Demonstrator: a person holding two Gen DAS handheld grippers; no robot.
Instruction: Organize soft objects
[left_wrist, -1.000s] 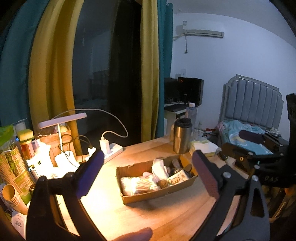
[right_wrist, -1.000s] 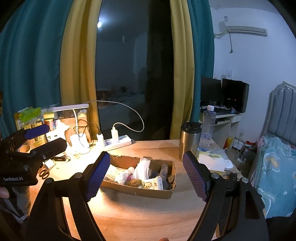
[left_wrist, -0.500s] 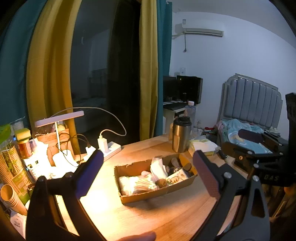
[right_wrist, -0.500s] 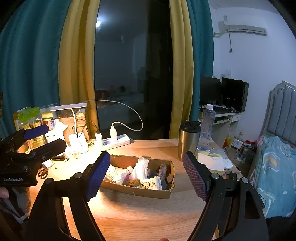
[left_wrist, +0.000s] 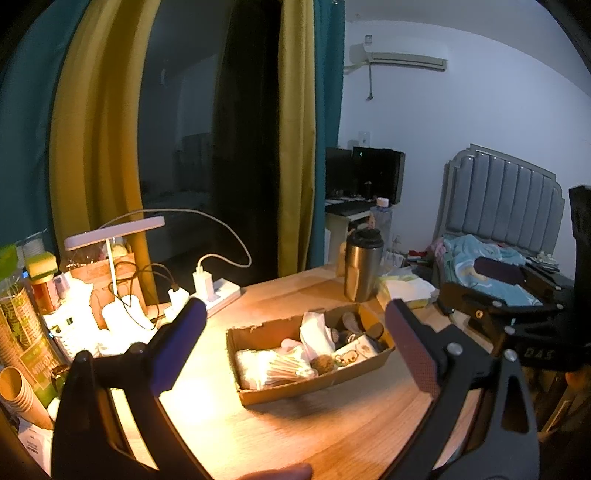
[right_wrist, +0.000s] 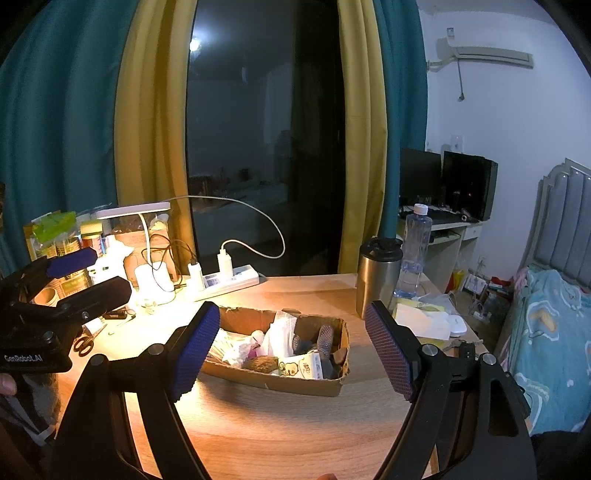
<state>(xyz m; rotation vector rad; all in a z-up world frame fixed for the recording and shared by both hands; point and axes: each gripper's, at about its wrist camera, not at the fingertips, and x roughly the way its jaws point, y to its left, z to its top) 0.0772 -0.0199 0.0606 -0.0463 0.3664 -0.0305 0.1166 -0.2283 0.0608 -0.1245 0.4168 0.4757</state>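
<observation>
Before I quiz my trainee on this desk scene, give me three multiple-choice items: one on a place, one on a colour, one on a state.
1. Where does the steel mug stand?
A. inside the box
B. on the table beyond the box, beside the water bottle
C. on the bed

2. What colour are the pads of the right claw?
A. blue
B. red
C. white

3. How does the right claw stand?
A. shut on a tissue pack
B. shut with nothing in it
C. open, holding nothing

Key:
1 B: the mug rises behind the box's far right corner, next to the bottle.
2 A: both textured pads show blue.
3 C: the pads stand wide apart with only air between them, short of the box.
</observation>
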